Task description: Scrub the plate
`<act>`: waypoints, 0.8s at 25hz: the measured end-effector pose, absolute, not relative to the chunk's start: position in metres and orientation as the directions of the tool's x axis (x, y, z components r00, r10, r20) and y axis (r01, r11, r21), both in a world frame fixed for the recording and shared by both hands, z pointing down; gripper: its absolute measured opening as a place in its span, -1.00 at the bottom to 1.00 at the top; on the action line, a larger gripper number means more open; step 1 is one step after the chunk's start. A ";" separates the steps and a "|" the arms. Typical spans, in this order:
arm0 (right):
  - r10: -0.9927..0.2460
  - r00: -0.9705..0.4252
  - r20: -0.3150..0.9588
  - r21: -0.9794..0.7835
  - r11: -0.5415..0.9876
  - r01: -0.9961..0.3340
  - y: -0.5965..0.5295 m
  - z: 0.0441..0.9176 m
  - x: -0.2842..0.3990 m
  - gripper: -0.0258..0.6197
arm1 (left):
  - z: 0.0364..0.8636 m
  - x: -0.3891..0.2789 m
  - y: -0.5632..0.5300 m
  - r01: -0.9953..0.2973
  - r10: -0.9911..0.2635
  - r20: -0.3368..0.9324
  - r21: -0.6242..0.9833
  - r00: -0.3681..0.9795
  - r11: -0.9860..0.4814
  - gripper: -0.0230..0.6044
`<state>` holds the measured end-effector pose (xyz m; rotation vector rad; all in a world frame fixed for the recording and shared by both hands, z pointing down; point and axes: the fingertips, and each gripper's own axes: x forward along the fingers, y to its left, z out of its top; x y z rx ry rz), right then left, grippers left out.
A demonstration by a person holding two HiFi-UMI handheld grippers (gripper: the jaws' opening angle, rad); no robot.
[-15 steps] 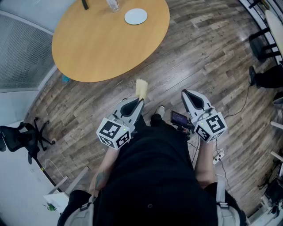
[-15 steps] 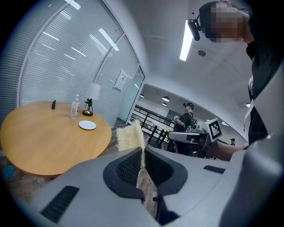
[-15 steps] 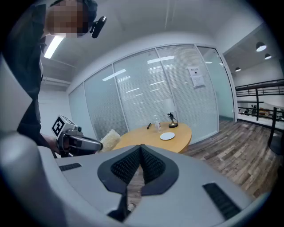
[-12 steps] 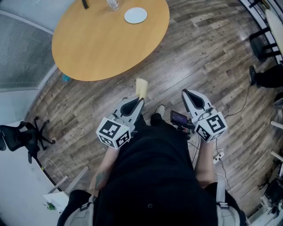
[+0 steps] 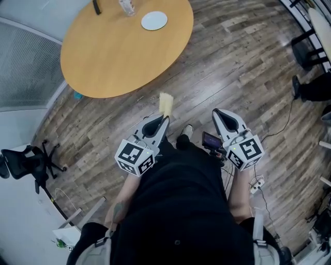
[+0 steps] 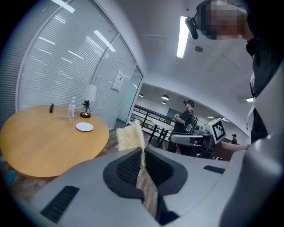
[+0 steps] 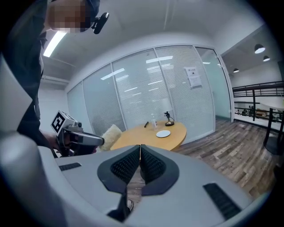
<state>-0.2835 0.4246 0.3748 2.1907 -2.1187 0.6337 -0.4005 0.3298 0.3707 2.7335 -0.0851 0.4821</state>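
Observation:
A small white plate [image 5: 154, 20] lies on the far side of the round wooden table [image 5: 114, 52]; it also shows as the plate [image 6: 84, 127] and the plate [image 7: 163, 133] in the gripper views. My left gripper [image 5: 164, 120] is shut on a pale yellow sponge [image 5: 165, 104], which sticks up past the jaws as the sponge [image 6: 129, 136]. My right gripper [image 5: 216, 112] is shut with nothing in it. Both are held close to my body over the floor, well short of the table.
A clear bottle [image 5: 125, 6], a dark object [image 5: 96, 5] and a small figurine [image 6: 84, 109] stand near the plate. A black office chair [image 5: 23, 160] is at left. Another person [image 6: 185, 119] stands in the background. Cables lie on the wooden floor at right.
The view has shifted slightly: the table and plate sit a little further up and left in the head view. Both grippers hold much the same pose.

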 end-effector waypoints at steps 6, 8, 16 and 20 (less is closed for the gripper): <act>-0.944 -0.004 0.331 -0.250 -0.084 -0.964 0.442 0.381 -0.273 -0.86 | 0.371 -0.378 0.345 -0.087 0.035 0.351 0.327 0.936 -0.941 -0.84; -0.943 -0.001 0.333 -0.251 -0.088 -0.964 0.442 0.383 -0.267 -0.86 | 0.371 -0.371 0.351 -0.071 0.049 0.364 0.308 0.930 -0.949 -0.84; -0.930 0.052 0.365 -0.263 -0.157 -0.952 0.420 0.394 -0.237 -0.86 | 0.396 -0.333 0.341 0.023 0.153 0.405 0.309 0.902 -0.951 -0.84; -0.920 0.084 0.384 -0.223 -0.181 -0.958 0.400 0.391 -0.206 -0.86 | 0.395 -0.286 0.317 0.078 0.197 0.378 0.309 0.905 -0.948 -0.84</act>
